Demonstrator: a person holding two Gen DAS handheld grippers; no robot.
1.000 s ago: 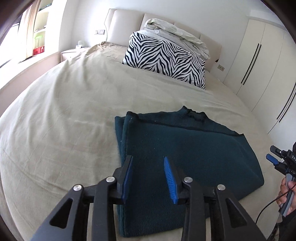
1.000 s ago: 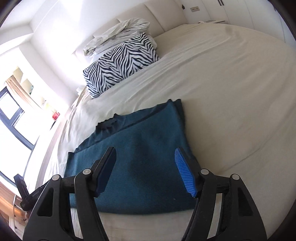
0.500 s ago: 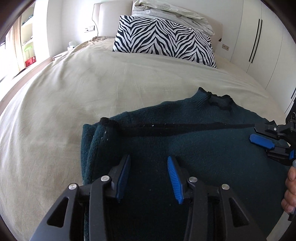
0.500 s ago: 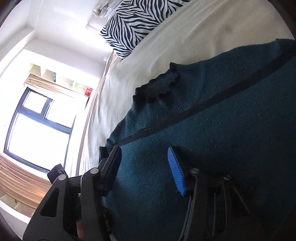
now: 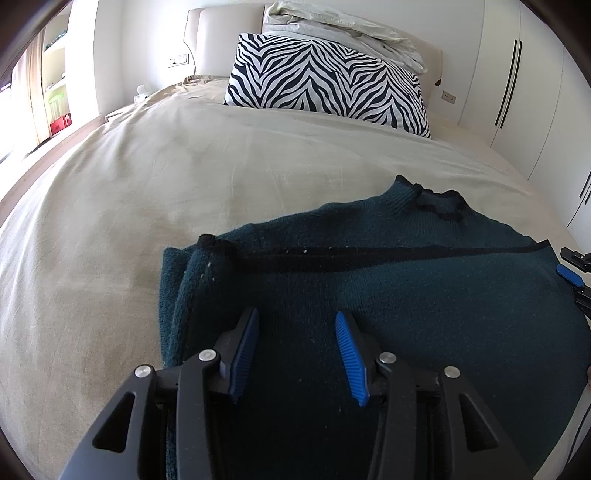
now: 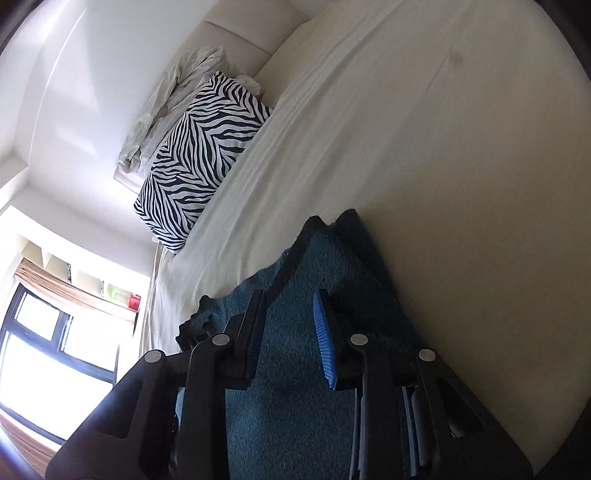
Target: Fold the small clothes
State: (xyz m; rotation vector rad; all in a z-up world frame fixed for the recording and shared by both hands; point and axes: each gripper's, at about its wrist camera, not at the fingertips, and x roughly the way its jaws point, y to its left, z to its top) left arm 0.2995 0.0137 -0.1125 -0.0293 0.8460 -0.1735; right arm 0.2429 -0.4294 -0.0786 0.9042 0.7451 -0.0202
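Observation:
A dark teal knit sweater [image 5: 369,288] lies folded on the beige bed [image 5: 166,184], its black-edged collar at the far side. My left gripper [image 5: 295,350] is open, low over the sweater's near left part. My right gripper [image 6: 290,332] is open, with a raised corner of the sweater [image 6: 317,251] standing between its jaws, which do not grip it. The right gripper's blue tip shows at the right edge of the left wrist view [image 5: 570,275].
A zebra-print pillow [image 5: 325,81] and crumpled white bedding [image 5: 340,29] sit at the headboard. White wardrobes [image 5: 524,85] stand at the right. A window [image 6: 48,339] and shelves are at the left of the bed.
Both grippers have dropped close to the sweater. The right gripper has shifted to the sweater's right corner, which now stands up between its jaws.

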